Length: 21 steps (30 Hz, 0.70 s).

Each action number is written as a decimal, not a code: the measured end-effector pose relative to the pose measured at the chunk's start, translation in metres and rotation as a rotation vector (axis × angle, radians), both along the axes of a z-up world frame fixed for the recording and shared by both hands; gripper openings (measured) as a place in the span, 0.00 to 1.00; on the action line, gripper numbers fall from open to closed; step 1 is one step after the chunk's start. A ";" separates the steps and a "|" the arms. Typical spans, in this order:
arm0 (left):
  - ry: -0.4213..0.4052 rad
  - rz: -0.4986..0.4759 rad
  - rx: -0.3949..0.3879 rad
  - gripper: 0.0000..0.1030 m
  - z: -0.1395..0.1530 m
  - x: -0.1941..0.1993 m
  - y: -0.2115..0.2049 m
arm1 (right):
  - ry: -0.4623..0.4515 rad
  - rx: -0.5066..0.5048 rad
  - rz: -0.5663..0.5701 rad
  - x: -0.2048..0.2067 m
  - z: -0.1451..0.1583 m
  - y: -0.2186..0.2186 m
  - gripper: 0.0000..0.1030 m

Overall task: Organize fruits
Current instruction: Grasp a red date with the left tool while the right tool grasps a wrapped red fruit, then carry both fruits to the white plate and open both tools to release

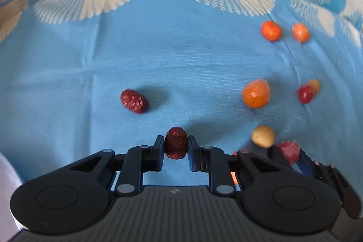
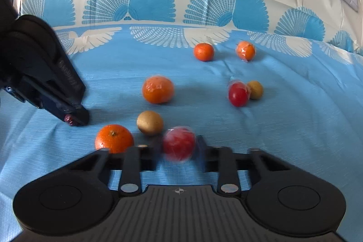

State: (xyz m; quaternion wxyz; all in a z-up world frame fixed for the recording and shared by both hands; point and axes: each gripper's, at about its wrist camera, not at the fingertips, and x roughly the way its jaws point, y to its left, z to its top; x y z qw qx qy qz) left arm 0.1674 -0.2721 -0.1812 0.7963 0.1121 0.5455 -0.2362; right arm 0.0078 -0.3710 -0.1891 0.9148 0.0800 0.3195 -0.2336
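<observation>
My left gripper (image 1: pixel 176 146) is shut on a dark red jujube (image 1: pixel 176 145), low over the blue cloth; from the right wrist view the left gripper (image 2: pixel 74 120) sits at the left. A second jujube (image 1: pixel 134 101) lies ahead to the left. My right gripper (image 2: pixel 179 147) has its fingers around a wrapped red fruit (image 2: pixel 179 145), blurred; it also shows in the left wrist view (image 1: pixel 289 150). Several oranges lie around: a large one (image 2: pixel 158 89), one near the right gripper (image 2: pixel 114 138), two farther back (image 2: pixel 203 51) (image 2: pixel 245 50).
A tan round fruit (image 2: pixel 150 123) sits just ahead of the right gripper. Another red fruit (image 2: pixel 237 94) touches a tan one (image 2: pixel 255 89) farther right. The blue and white patterned cloth (image 2: pixel 295 117) covers the whole surface, with folds at the right.
</observation>
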 end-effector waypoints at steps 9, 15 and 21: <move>-0.074 0.041 -0.091 0.22 0.100 -0.061 0.100 | -0.096 0.006 -0.369 -0.059 0.033 -0.032 0.30; -0.101 0.086 -0.120 0.22 0.158 -0.114 0.179 | -0.156 0.061 -0.212 -0.102 0.101 0.035 0.30; -0.189 0.171 -0.133 0.22 0.198 -0.162 0.269 | -0.151 0.069 0.061 -0.142 0.149 0.137 0.30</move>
